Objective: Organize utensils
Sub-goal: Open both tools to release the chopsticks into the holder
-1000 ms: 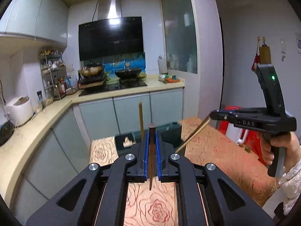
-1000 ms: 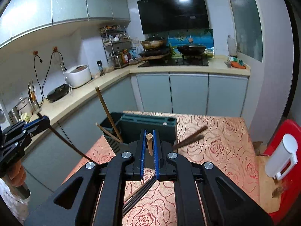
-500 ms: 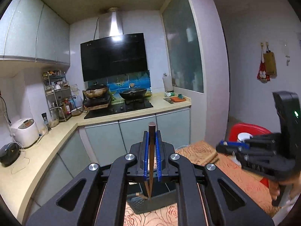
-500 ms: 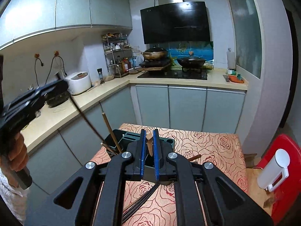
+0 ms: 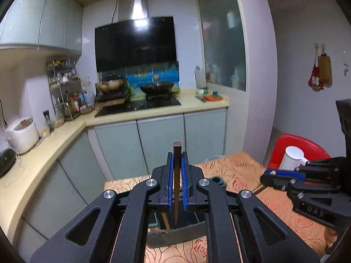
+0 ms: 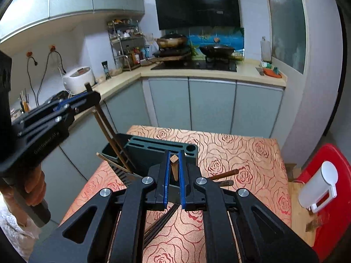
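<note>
The left gripper (image 5: 177,164) is clamped on a dark chopstick (image 5: 176,182) that stands upright, its lower tip inside the dark holder (image 5: 182,234) on the rose-patterned cloth (image 5: 237,171). At the right edge the right gripper (image 5: 266,176) reaches in above the cloth, jaws together

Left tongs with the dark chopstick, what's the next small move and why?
Probably lower the left tongs straight down: they are shut on a dark chopstick whose tip hangs over the open compartment of the utensil holder, where other chopsticks already stand.
</note>
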